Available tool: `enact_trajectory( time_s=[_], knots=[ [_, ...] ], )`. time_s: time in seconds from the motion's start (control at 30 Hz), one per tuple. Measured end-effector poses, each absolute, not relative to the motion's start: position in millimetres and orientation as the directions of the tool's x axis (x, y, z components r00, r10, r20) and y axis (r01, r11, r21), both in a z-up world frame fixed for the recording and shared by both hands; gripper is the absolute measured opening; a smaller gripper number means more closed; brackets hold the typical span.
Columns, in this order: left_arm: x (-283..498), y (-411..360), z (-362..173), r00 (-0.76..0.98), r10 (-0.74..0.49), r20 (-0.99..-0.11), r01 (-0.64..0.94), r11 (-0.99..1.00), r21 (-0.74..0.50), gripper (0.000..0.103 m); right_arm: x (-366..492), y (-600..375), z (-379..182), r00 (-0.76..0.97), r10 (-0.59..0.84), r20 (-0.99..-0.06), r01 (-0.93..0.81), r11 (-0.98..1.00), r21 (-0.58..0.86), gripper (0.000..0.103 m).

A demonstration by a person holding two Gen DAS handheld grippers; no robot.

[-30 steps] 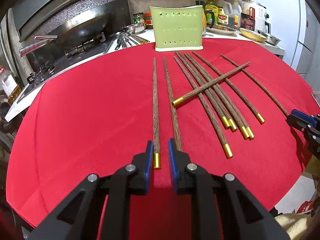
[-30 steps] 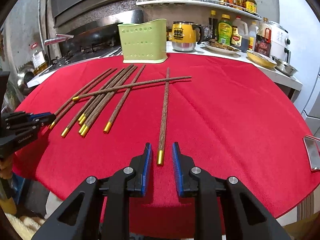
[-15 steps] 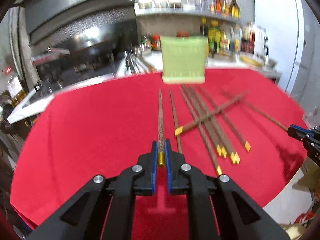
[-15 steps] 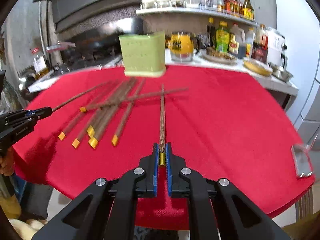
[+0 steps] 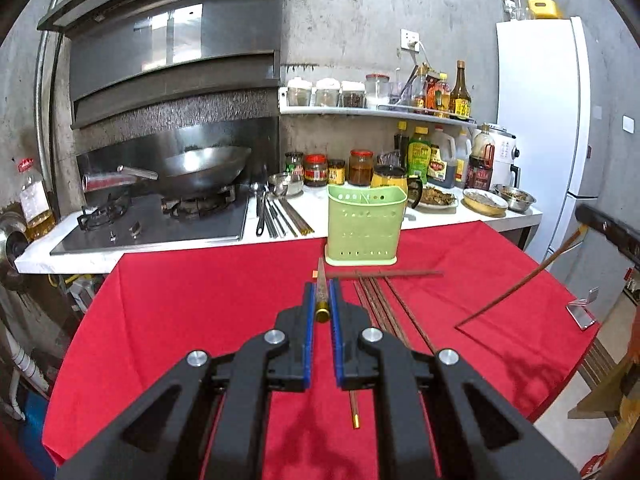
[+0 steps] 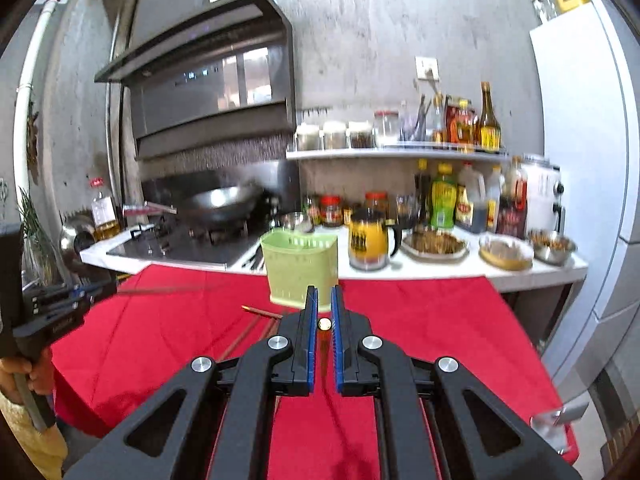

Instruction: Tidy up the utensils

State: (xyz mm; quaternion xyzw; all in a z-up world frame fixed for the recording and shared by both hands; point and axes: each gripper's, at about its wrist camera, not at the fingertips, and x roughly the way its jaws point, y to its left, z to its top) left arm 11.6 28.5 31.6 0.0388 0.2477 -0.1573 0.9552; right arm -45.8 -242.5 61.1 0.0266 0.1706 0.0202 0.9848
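Observation:
My left gripper (image 5: 321,298) is shut on a dark wooden chopstick (image 5: 321,290) with a gold end, held above the red table and pointing at the green utensil holder (image 5: 365,229). My right gripper (image 6: 324,306) is shut on another chopstick (image 6: 324,323), seen end-on by its gold tip, just before the green holder (image 6: 300,270). That chopstick also shows in the left wrist view (image 5: 520,284), slanting down at the right. Several chopsticks (image 5: 380,304) lie on the cloth in front of the holder.
Behind the red table (image 5: 180,312) runs a white counter with a stove and wok (image 5: 200,168), loose metal utensils (image 5: 276,212), jars, bottles and bowls. A yellow mug (image 6: 368,244) stands right of the holder. A white fridge (image 5: 536,120) is at the right.
Both grippers closed on a chopstick each and lifted them off the cloth. Both views have risen and tilted up toward the holder and the kitchen wall.

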Motion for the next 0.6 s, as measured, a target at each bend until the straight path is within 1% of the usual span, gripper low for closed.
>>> enact_trajectory(
  time_s=[0.13, 0.33, 0.5, 0.6],
  knots=[
    [13, 40, 32, 0.814, -0.288, -0.505, 0.322, 0.947, -0.022, 0.007, -34, -240, 67, 0.944, 0.047, -0.326, -0.036, 0.999, 0.041, 0.007],
    [11, 51, 41, 0.829, -0.287, -0.479, 0.307, 0.951, -0.039, 0.007, -21, -237, 71, 0.946, 0.056, -0.32, -0.046, 0.998, 0.039, 0.007],
    [10, 52, 56, 0.83, -0.328, -0.451, 0.341, 0.939, -0.054, 0.007, -14, -233, 71, 0.947, 0.053, -0.317, -0.046, 0.999, 0.029, 0.007],
    [17, 49, 57, 0.821, -0.34, -0.459, 0.356, 0.933, -0.055, 0.007, -7, -235, 67, 0.941, 0.054, -0.335, -0.045, 0.998, 0.036, 0.007]
  ],
)
